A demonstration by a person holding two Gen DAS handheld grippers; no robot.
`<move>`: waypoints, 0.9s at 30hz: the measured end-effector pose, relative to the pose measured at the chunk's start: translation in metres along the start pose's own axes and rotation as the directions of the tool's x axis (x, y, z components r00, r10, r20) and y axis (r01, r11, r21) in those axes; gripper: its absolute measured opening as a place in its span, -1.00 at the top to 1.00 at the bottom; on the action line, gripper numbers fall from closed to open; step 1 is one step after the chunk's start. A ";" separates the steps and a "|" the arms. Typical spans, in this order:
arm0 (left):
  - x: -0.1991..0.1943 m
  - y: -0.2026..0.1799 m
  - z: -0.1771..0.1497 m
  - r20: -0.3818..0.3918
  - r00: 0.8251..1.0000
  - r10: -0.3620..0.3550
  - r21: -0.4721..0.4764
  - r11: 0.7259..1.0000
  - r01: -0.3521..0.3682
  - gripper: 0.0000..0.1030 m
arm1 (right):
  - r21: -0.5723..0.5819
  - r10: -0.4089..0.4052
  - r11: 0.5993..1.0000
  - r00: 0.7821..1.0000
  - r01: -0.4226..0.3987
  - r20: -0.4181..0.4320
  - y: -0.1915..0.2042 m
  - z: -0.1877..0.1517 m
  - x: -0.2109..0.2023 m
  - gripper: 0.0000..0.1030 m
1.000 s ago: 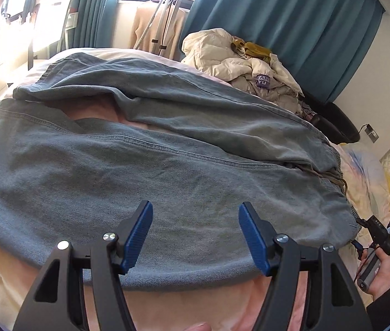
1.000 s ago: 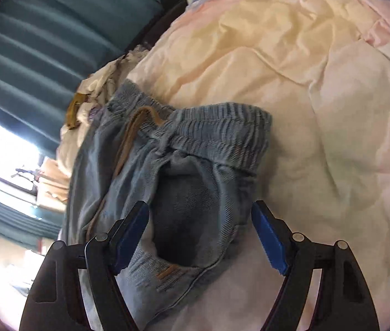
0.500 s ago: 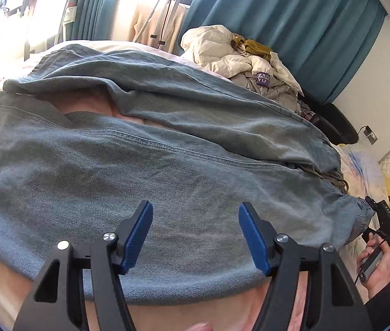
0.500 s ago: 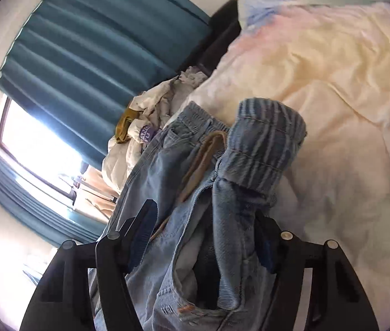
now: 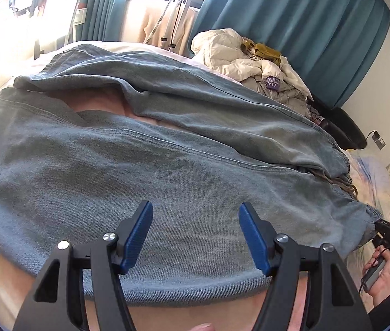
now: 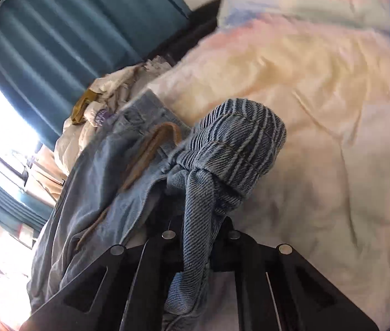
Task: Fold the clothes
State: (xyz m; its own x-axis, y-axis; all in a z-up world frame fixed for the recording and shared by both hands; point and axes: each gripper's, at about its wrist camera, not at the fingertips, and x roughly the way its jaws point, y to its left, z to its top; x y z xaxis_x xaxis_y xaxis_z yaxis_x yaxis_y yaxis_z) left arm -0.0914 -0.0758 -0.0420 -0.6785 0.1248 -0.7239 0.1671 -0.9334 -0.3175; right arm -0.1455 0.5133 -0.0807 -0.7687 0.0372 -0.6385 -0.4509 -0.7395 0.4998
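Pinching the ribbed elastic waistband [image 6: 239, 149] of the faded blue denim trousers [image 5: 145, 176], the right gripper [image 6: 197, 220] has its fingers drawn together w/ cloth bunched between and draping down over them. Left gripper [image 5: 193, 237] hovers over the near trouser leg, blue pads [image 5: 137, 237] spread wide, nothing between. Trousers lie spread across the pale pink-and-cream bedspread [image 6: 333, 127], legs slightly apart, brown drawstring [image 6: 150, 149] near the waist. Cream puffy jacket pile [image 5: 252, 63] sits beyond, by teal curtains [image 5: 305, 27].
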 end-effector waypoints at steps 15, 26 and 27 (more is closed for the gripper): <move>-0.003 0.008 0.001 -0.001 0.999 0.039 -0.009 0.999 -0.039 -0.29 | 0.214 -0.089 0.975 0.984 0.055 0.152 -0.053 0.019 -0.040 0.91; -0.047 0.075 0.018 -0.070 0.987 0.147 -0.191 0.969 -0.158 -0.29 | 0.263 -0.103 0.958 0.993 0.116 -0.063 -0.081 -0.003 -0.010 0.86; -0.052 0.086 0.020 -0.105 0.979 0.172 -0.210 0.959 -0.191 -0.29 | 0.258 -0.101 0.959 0.992 0.117 -0.076 -0.080 -0.005 -0.012 0.85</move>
State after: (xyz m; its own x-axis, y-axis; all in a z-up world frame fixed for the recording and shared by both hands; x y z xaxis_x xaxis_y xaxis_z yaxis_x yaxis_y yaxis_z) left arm -0.0555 -0.1695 -0.0197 -0.5607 -0.0032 -0.8280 0.4398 -0.8484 -0.2945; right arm -0.0974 0.5690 -0.1158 -0.6827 0.0606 -0.7281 -0.6397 -0.5310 0.5557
